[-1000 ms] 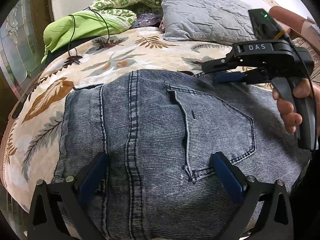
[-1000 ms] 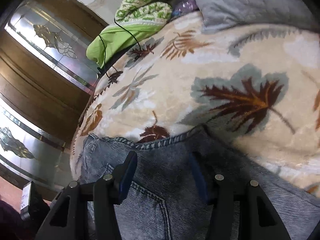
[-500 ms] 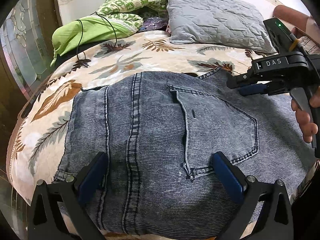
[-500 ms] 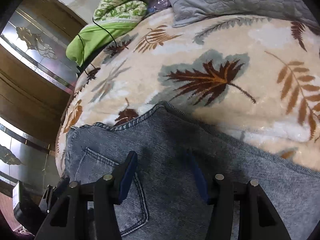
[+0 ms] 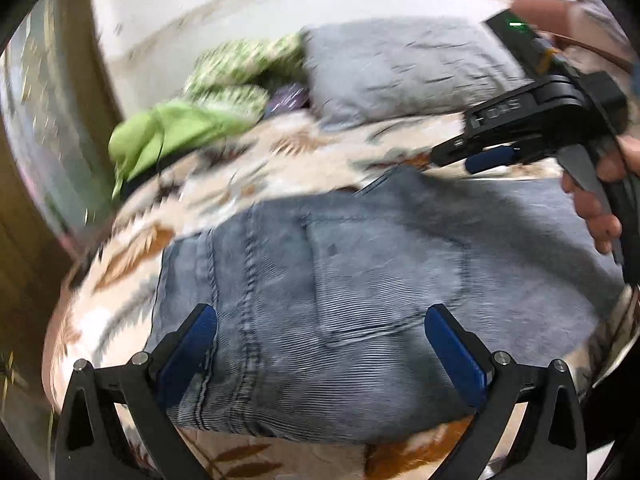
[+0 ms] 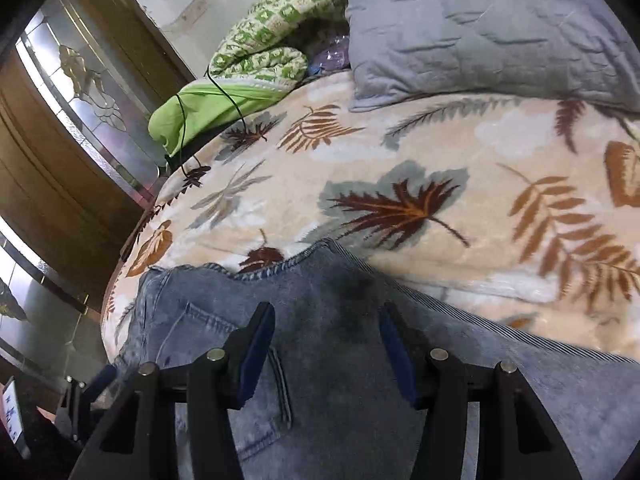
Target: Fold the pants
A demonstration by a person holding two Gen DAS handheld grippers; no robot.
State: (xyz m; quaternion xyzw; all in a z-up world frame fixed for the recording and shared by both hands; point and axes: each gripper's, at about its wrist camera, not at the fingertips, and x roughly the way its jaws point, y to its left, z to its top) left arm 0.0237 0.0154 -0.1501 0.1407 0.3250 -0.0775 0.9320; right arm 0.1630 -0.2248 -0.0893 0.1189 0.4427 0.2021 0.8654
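Observation:
Grey-blue denim pants [image 5: 360, 280] lie flat on the leaf-print blanket, back pocket up; they also show in the right wrist view [image 6: 344, 360]. My left gripper [image 5: 320, 344] is open and empty, raised above the waist end of the pants. My right gripper [image 6: 326, 344] is open and empty, hovering over the pants near their far edge. It also shows in the left wrist view [image 5: 484, 156], held by a hand at the upper right, above the blanket.
The leaf-print blanket [image 6: 400, 168] covers the bed. A grey pillow [image 6: 480, 28] and green bedding [image 6: 224, 96] with a black cable lie at the head. A wooden door with glass panels [image 6: 80, 92] stands on the left.
Both grippers have lifted and pulled back from the pants, so more blanket shows. The left wrist view is now motion-blurred. The pants have not moved.

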